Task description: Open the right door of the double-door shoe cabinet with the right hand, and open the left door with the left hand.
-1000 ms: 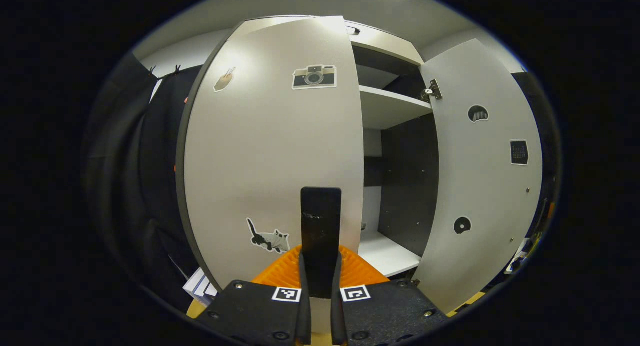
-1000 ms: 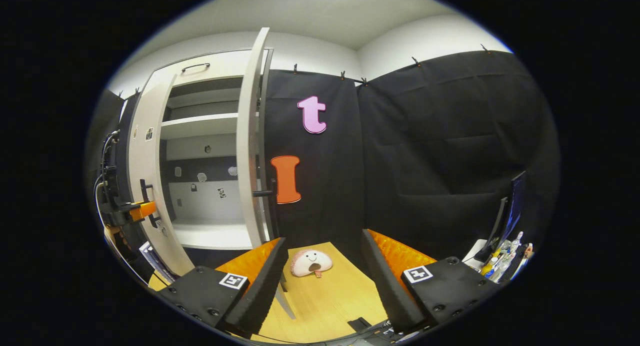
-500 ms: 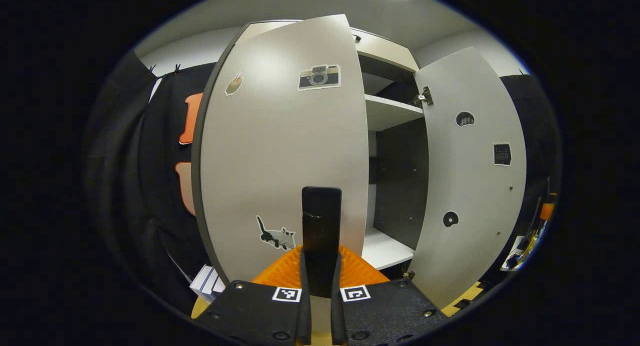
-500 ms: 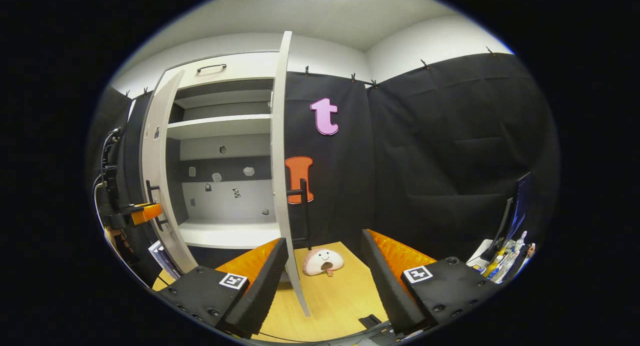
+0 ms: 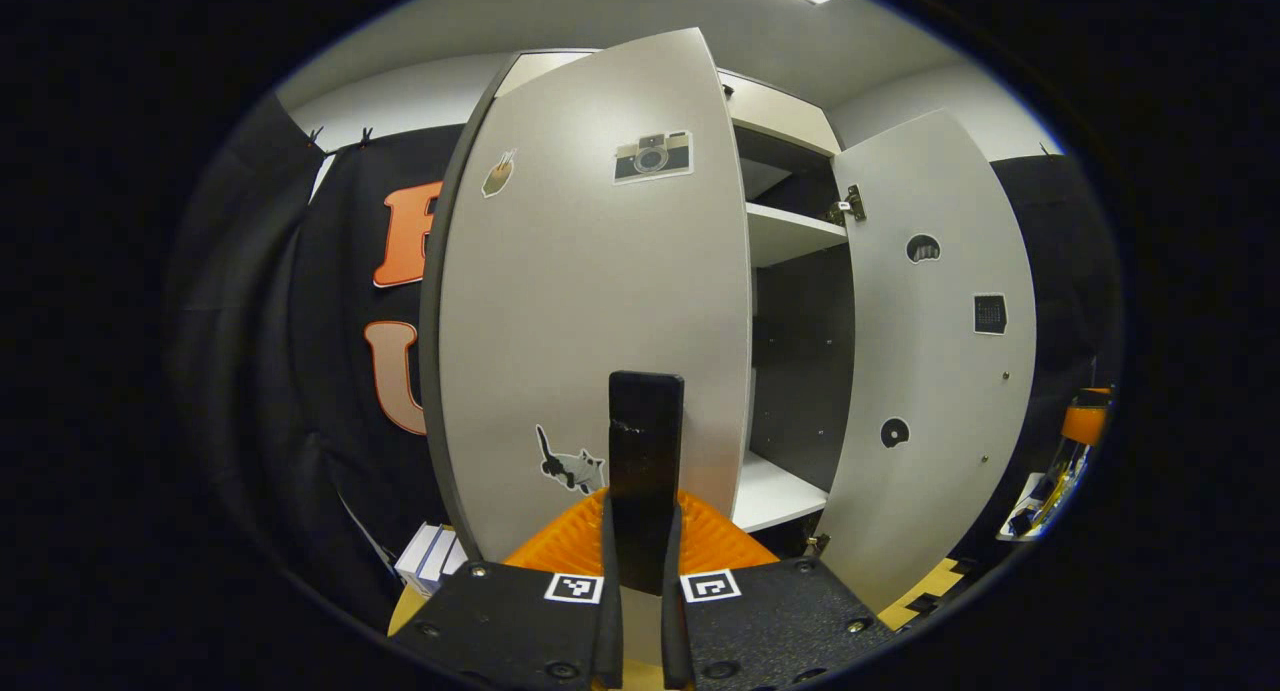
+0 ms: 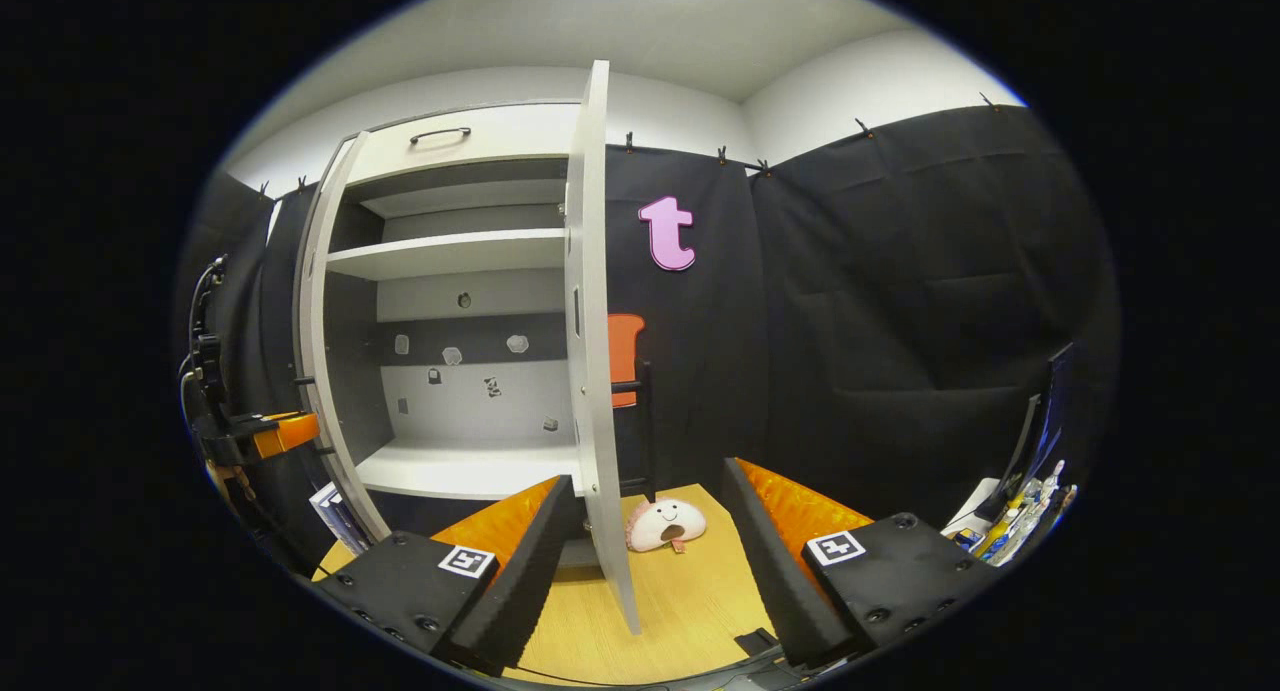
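Note:
The white shoe cabinet (image 6: pixel 450 256) stands with both doors swung out. In the left gripper view the left door (image 5: pixel 590 301), stuck with a camera and a cat sticker, is right in front. My left gripper (image 5: pixel 640 531) is shut on its black handle (image 5: pixel 646 436). The right door (image 5: pixel 935 371) shows its inner face beyond. In the right gripper view that right door (image 6: pixel 592 321) stands edge-on with its handle (image 6: pixel 646 421) behind it. My right gripper (image 6: pixel 648 476) is open and holds nothing, short of the door. The left gripper (image 6: pixel 270 433) shows at the left door (image 6: pixel 322 371).
A pale plush toy (image 6: pixel 665 521) lies on the wooden floor (image 6: pixel 690 601) behind the right door. White shelves (image 6: pixel 455 466) with small stickers on the back panel fill the cabinet. Boxes (image 5: pixel 425 561) sit low by the left door. Bottles and clutter (image 6: pixel 1010 516) stand far right.
The left door has swung further out with my left gripper on its handle. The right gripper view has shifted, so the right door now stands edge-on near its centre.

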A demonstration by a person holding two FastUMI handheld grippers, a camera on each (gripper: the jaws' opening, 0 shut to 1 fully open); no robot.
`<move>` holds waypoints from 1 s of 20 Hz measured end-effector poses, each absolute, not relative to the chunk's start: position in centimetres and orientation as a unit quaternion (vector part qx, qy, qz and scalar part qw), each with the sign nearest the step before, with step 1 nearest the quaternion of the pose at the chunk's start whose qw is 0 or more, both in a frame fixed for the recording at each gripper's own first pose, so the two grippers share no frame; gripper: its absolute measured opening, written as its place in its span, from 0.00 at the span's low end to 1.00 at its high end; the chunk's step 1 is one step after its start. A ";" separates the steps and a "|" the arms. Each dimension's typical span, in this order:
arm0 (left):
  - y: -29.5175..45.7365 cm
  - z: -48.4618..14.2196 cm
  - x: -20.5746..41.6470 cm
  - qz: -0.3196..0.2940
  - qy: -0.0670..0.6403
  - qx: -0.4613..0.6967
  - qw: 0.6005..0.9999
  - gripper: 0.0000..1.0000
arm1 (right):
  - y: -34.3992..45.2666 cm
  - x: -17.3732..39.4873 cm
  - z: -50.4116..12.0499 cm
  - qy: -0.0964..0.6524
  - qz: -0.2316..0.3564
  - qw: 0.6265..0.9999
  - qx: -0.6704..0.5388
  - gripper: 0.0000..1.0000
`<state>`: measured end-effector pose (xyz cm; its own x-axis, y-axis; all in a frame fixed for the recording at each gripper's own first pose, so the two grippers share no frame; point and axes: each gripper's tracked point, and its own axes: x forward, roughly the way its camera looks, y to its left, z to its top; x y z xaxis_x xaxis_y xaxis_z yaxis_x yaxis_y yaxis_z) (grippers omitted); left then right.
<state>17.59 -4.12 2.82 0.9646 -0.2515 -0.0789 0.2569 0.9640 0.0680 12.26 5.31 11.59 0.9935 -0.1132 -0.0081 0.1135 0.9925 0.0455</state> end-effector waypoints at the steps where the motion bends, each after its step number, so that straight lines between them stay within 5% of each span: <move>1: -3.7 3.0 17.2 -0.127 0.035 0.038 0.991 0.15 | 5.5 12.3 11.7 0.003 -0.054 0.998 0.024 0.98; 10: 1.2 3.9 14.4 -0.084 0.030 0.057 0.994 0.14 | 7.8 13.2 11.2 0.011 -0.028 0.999 0.029 0.98; 20: 7.2 4.6 12.9 -0.028 0.027 0.081 0.996 0.01 | 10.3 14.3 11.5 0.008 0.000 1.000 0.027 0.98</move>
